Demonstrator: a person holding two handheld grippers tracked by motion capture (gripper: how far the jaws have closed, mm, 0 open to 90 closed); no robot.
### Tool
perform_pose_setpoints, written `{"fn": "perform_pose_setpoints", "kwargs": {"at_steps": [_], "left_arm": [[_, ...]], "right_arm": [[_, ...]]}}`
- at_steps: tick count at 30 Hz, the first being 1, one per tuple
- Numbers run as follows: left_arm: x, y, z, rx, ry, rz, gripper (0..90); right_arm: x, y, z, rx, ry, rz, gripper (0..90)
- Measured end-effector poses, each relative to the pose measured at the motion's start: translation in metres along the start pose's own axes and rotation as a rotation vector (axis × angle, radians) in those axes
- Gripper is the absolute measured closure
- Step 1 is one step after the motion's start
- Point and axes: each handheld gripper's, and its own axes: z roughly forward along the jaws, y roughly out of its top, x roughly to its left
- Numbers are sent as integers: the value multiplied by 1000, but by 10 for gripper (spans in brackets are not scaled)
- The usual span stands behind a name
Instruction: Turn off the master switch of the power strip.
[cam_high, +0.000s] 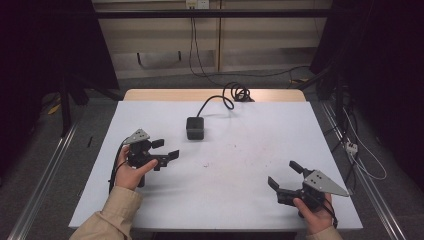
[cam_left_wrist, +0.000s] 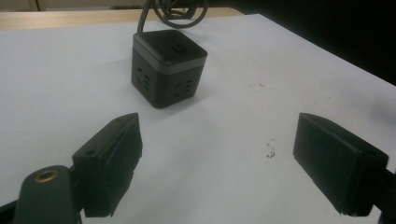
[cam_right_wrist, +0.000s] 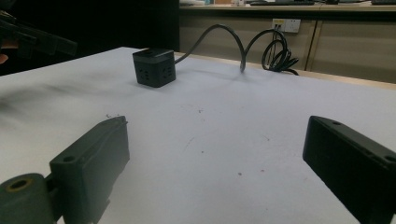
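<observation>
Your left gripper (cam_high: 166, 149) stands with its jaws wide apart and nothing between them. It hangs over the left half of the table (cam_high: 260, 200), aimed at the black socket cube (cam_high: 195, 127). Your right gripper (cam_high: 283, 175) is near the table's front right corner, jaws likewise spread wide and empty, with bare tabletop ahead of them in its own view.

The socket cube sits flat on the table, behind the middle and somewhat toward the left, well short of the far edge. Its cable (cam_high: 220, 98) leaves the rear face and runs to a loose coil (cam_high: 239, 92) at the far edge. In the left gripper view the cube (cam_left_wrist: 168, 66) presents one corner toward you, with socket openings on both side faces that show and a smooth top cap.

Handling assessment: the cube looks rigid, hard-shelled and compact, moderately weighty for its size, and not fragile. The plastic faces appear smooth, so expect some slip under a light pinch. The cable is stiff enough to hold its arch in the right gripper view (cam_right_wrist: 224, 39) and will likely drag or twist the cube once it is lifted.

Recommended hold: close across two opposite flat side faces, low on the body beneath the cap seam. With the corner facing the left gripper, square the jaws to the faces first; a grip across corners is likely to squirt out. Keep the pads off the cable exit.
</observation>
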Motion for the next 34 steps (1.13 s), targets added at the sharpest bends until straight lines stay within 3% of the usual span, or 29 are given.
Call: {"fn": "perform_pose_setpoints", "kwargs": {"at_steps": [24, 34], "left_arm": [[-1, -26, -32, 20, 42, 37, 129], [-2, -39, -37, 70, 68, 53, 111]], "right_arm": [[0, 0, -1, 2, -2, -3, 68], [1, 0, 0, 4, 0, -11, 67]]}}
